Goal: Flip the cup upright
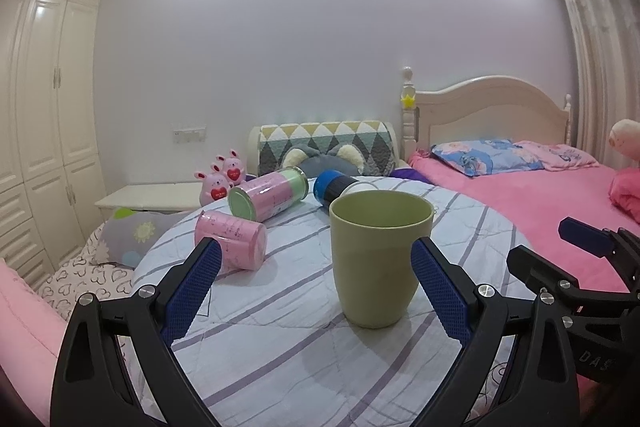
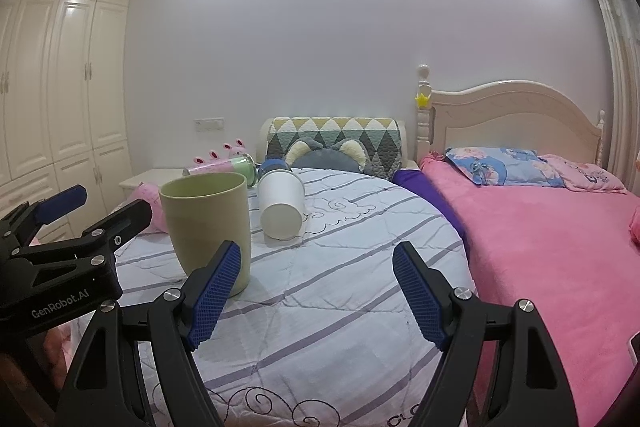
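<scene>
A pale green cup (image 1: 376,259) stands upright, mouth up, on the striped round cushion (image 1: 272,347). It also shows in the right wrist view (image 2: 208,223), left of centre. My left gripper (image 1: 316,287) is open; the cup stands between its blue pads, nearer the right one, and I cannot tell if they touch. My right gripper (image 2: 316,291) is open and empty, to the right of the cup. The left gripper's body (image 2: 60,259) shows at the left of the right wrist view.
A white cup with a blue lid (image 2: 280,207) lies on its side behind the green cup. Two pink cans (image 1: 232,247) (image 1: 268,197) lie on the cushion's far left. A pink bed (image 2: 540,235) is to the right, a nightstand (image 1: 148,197) and wardrobe (image 1: 44,107) to the left.
</scene>
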### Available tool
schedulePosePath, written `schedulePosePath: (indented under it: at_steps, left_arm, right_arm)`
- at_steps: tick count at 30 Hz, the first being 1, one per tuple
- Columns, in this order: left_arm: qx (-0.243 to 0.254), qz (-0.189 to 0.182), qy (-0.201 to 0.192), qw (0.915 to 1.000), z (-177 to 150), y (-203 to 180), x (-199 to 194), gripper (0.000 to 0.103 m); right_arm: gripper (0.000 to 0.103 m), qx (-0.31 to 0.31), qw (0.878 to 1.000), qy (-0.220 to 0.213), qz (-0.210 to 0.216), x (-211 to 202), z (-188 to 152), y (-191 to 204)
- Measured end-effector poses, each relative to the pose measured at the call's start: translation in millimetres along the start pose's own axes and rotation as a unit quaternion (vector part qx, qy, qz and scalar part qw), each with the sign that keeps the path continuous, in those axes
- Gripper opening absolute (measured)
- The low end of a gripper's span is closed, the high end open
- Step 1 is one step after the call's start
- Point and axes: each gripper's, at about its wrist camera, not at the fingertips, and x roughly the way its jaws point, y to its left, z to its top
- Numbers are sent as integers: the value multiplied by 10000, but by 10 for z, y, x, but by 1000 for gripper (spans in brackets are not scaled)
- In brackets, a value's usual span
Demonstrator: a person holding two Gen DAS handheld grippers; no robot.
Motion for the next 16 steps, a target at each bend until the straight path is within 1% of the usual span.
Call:
schedulePosePath:
  at_steps: [16]
  left_arm:
    - [29,96,-13,9999,9,-40,-36,97]
  right_arm:
    - [80,-102,9999,72,-5,-19,-45,29]
